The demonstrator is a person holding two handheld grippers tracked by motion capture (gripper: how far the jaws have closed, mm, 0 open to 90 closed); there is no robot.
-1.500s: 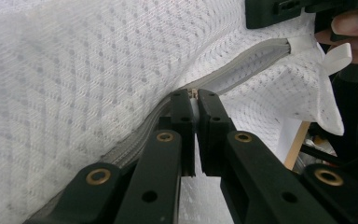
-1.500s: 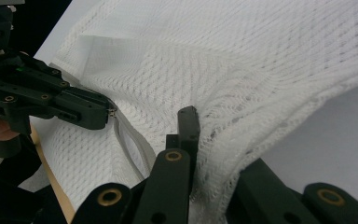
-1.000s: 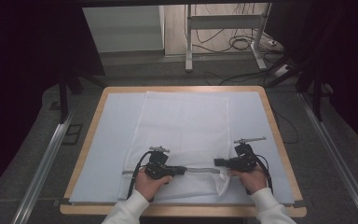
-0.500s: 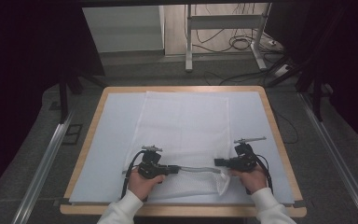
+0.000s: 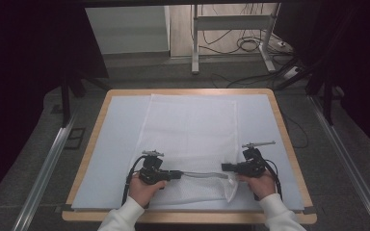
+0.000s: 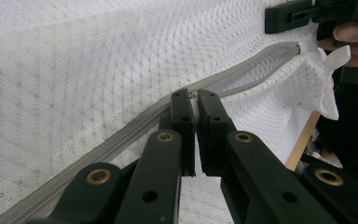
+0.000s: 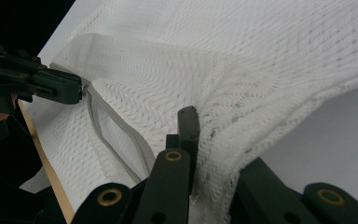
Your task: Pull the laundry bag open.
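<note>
I see the white mesh zippered laundry bag (image 5: 190, 139) lying mid-table on the pale foam mat (image 5: 106, 149), which covers the wooden-edged table (image 5: 289, 144).

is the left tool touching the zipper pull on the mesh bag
Touching. The left gripper view shows the left tool shut on the small metal zipper pull along the grey zipper of the mesh bag.

Both forearms, in white sleeves, are being brought in from the near edge, one claw being carried in each hand. The left claw (image 5: 177, 174) is being held level and pointed toward the right, its jaws being pressed nearly together. The right claw (image 5: 225, 167) is being aimed back at it, jaws being kept clamped. The tips are being kept well apart.
</note>
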